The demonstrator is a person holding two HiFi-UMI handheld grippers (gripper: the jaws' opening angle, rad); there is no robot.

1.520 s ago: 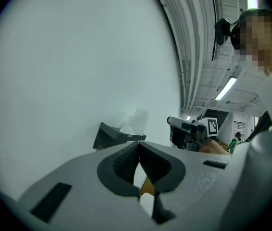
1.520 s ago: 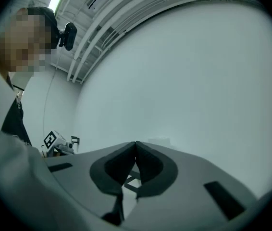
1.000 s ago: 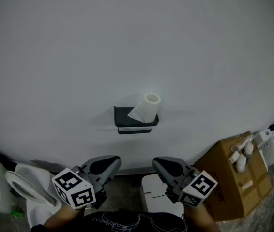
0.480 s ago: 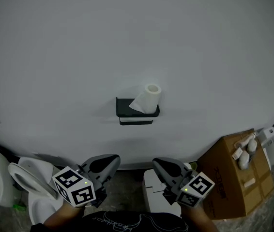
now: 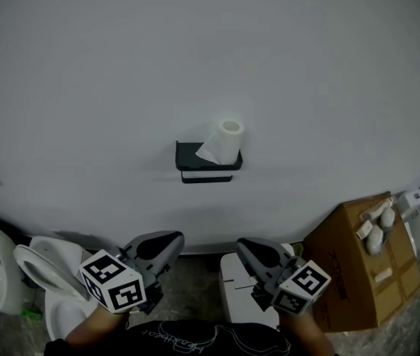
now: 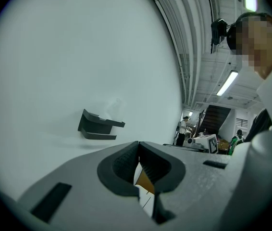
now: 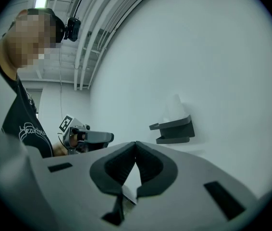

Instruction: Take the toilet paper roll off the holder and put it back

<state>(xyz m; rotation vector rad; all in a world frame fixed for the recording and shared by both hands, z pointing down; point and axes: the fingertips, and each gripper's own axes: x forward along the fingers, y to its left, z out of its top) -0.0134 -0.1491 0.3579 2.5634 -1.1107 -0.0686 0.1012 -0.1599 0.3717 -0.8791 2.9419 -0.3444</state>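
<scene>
Nearest to me, my left gripper (image 5: 174,238) and my right gripper (image 5: 241,244) sit low and side by side, both aimed at the white wall (image 5: 210,50). Each gripper's own view shows its fingers pressed together at the tips, with nothing caught between them.

Only the head view shows what lies below and around them. A white unit (image 5: 236,297) sits on the floor (image 5: 194,289) between the grippers. A white toilet (image 5: 47,277) is off to my left. A cardboard box (image 5: 355,269) is to my right, with small white items (image 5: 377,228) on top.

The left gripper view alone looks out into the room on the right. It takes in a dark staircase (image 6: 216,117), a standing person (image 6: 181,128) and a ceiling light strip (image 6: 227,82), with my right gripper low in front of them. The right gripper view instead catches my left gripper beside my dark shirt (image 7: 20,124).

Farthest off, the dark holder (image 5: 194,157) is fixed to the wall, well apart from both grippers. The toilet paper roll (image 5: 226,139) stands upright on its right end, a loose sheet draping leftward over the front. In the left gripper view the roll is only a faint pale shape against the wall. The right gripper view shows it more plainly, above the holder.
</scene>
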